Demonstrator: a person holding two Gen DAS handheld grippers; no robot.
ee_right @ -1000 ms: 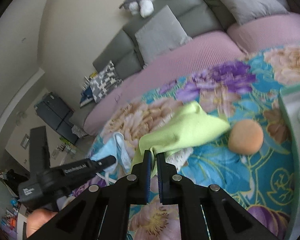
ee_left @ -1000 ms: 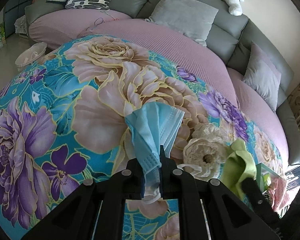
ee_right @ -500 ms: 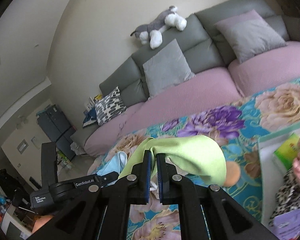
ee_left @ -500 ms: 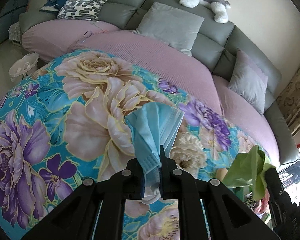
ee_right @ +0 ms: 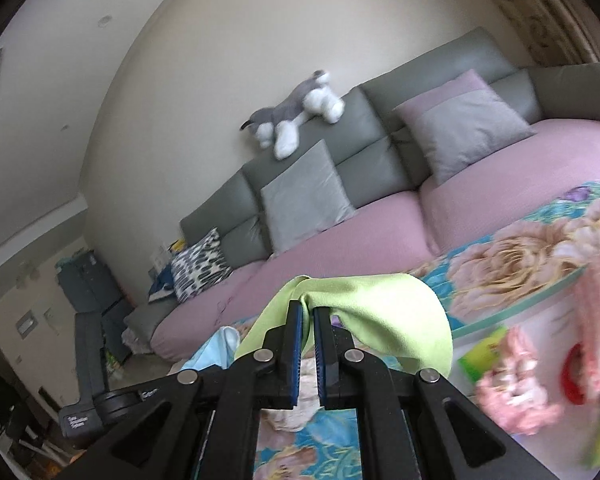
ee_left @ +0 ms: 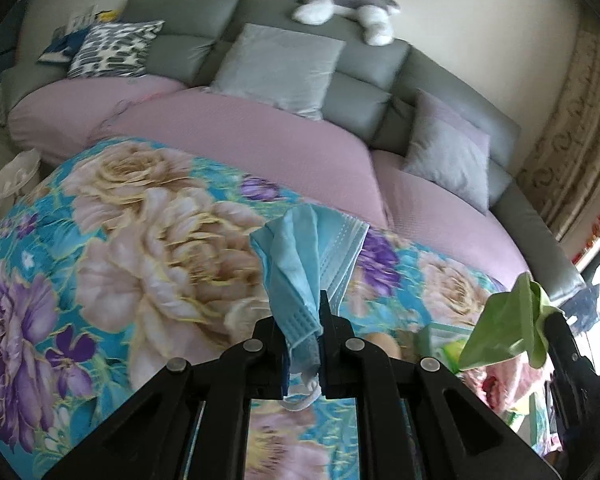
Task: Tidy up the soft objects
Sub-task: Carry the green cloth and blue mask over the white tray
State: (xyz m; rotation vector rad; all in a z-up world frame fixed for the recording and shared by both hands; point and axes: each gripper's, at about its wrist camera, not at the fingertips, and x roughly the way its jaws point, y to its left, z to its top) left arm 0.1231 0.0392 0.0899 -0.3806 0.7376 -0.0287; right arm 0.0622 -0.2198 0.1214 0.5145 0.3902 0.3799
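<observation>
My left gripper [ee_left: 304, 312] is shut on a blue face mask [ee_left: 308, 256] and holds it up above the floral cloth [ee_left: 140, 240]. My right gripper [ee_right: 308, 308] is shut on a light green cloth [ee_right: 380, 312], lifted in the air; that cloth also shows at the right of the left wrist view [ee_left: 508, 324]. The mask's edge shows low in the right wrist view [ee_right: 212, 348]. A pink fluffy item [ee_right: 516, 392] lies in a pale green box [ee_right: 512, 308] at the right.
A grey sofa [ee_left: 372, 76] with pink seat covers, several cushions and a plush dog [ee_left: 340, 0] lies beyond the cloth. A white basket [ee_left: 12, 176] stands on the floor at the left. An orange ball [ee_left: 380, 342] sits partly hidden behind my left gripper.
Both grippers have risen and moved right with their loads. The green cloth now hangs close to the box; the sofa fills more of both views.
</observation>
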